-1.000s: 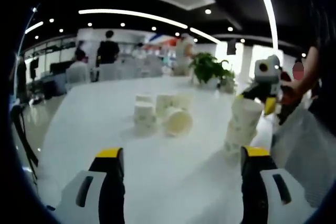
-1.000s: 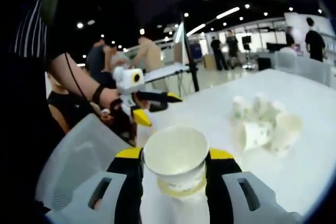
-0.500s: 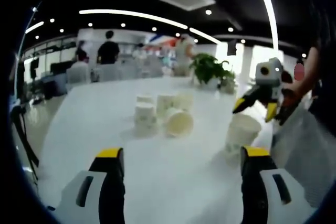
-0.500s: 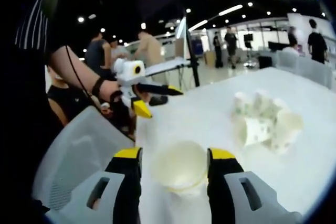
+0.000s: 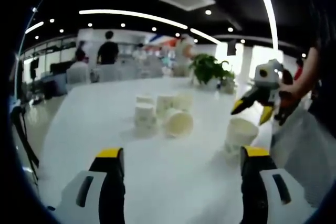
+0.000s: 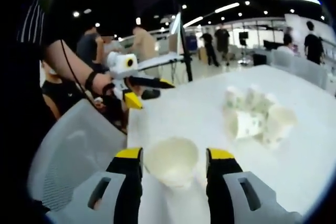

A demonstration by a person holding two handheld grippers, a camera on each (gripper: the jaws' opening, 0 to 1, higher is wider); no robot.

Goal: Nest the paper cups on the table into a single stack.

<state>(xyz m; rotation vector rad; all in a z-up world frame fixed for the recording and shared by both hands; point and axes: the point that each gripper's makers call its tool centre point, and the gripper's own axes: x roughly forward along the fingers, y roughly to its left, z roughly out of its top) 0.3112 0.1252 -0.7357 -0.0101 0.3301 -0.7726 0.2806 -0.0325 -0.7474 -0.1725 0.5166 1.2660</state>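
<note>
Right gripper view: cup stack point(image 6: 171, 166) between open tongs point(image 6: 173, 169), near table edge point(image 6: 127, 129).

**Open tabletop between two groups of cups**

A broad bare stretch of the white table point(image 5: 94, 114) lies ahead of the left gripper point(image 5: 178, 161), whose jaws stand wide apart. Farther on, a cluster of white paper cups point(image 5: 160, 114) blocks the middle. To the right, an upright nested stack of white paper cups point(image 5: 239, 135) stands near the edge, with the right gripper point(image 5: 252, 109) hovering spread just above it.
</note>
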